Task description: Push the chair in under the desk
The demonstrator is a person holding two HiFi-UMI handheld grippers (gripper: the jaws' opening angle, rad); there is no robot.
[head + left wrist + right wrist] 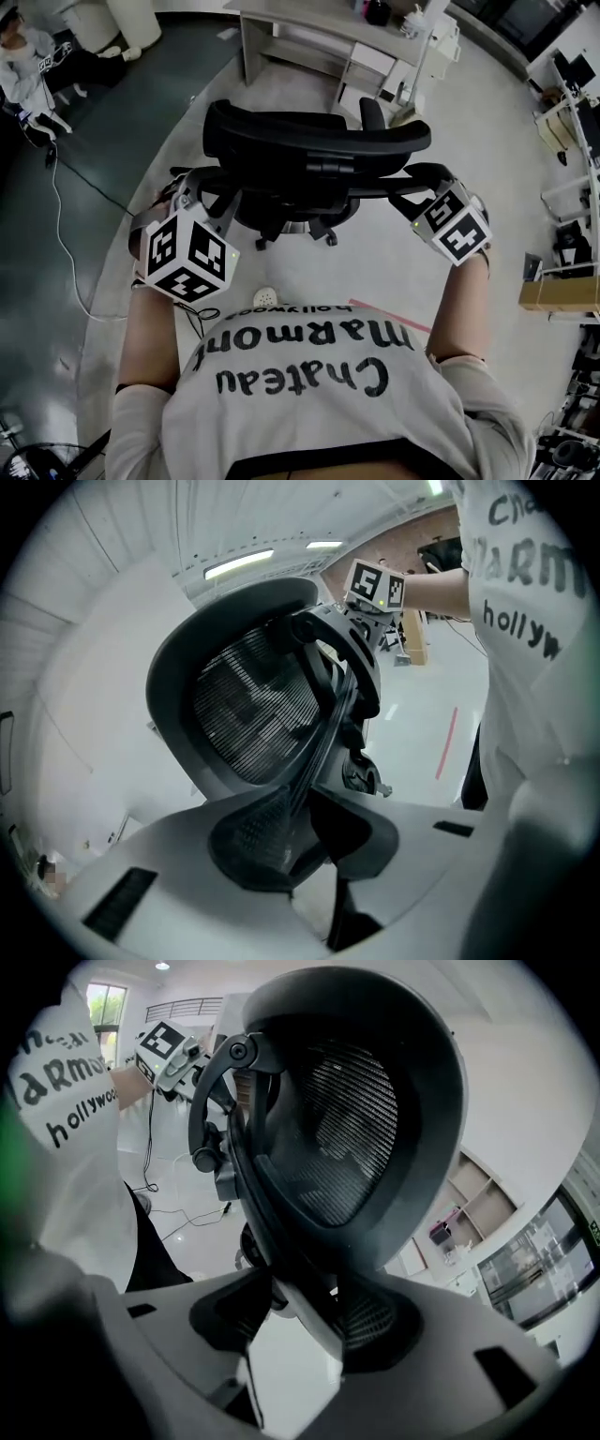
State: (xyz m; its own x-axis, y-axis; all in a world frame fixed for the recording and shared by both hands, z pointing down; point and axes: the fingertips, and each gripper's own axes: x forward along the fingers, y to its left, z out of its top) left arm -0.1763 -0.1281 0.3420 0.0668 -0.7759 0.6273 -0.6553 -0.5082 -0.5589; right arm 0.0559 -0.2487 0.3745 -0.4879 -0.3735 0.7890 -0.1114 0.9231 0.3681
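With left gripper clamped on the chair and right gripper open around its back, readied for pushing toward far table.

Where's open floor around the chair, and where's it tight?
Open: pale floor between office chair and desk, and right of the chair toward the shelving. Tight: left, where a cable trails.

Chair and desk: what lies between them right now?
Only bare light floor shows between the chair and the desk, seen in the head view.
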